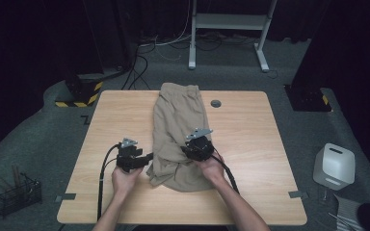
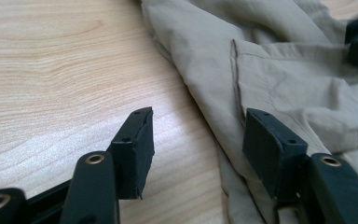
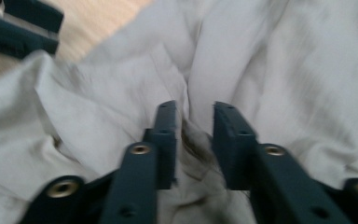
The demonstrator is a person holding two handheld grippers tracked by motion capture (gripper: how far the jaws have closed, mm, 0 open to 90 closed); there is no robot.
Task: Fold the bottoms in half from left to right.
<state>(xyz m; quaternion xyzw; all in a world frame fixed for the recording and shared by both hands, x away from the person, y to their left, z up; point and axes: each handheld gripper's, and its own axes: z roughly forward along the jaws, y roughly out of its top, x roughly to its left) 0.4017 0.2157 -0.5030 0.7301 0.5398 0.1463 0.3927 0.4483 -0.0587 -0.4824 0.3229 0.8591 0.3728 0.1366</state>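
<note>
A pair of khaki trousers [image 1: 180, 130] lies lengthwise down the middle of the light wooden worktop [image 1: 250, 144], waistband at the far edge and the crumpled leg ends at the near edge, between the person's two hands. The left claw [image 1: 147, 156] sits low at the garment's near-left border. In the left gripper view its jaws stand wide apart, one pad [image 2: 133, 151] over bare wood and the other pad [image 2: 272, 147] over cloth, so that the hem edge [image 2: 214, 140] runs between them without being pinched. The right claw [image 1: 192, 147] presses down into the bunched fabric. In the right gripper view its jaws are narrowly apart with a raised fold [image 3: 193, 140] between them; whether that fold is actually gripped cannot be told, as the view is blurred.

The step in hand appears to be taking hold of the leg ends, probably to straighten or fold them. To do it well, the left claw should slide further under the edge so that all layers of the hem, not just the top ply, enter the gap before closing. The right claw should close on a single clean fold near the opposite edge of the leg. Both grips are best set level with each other, so that a later lift or pull leaves the cloth flat rather than twisted. A patch pocket [image 2: 279, 88] near the left claw could snag.
</note>
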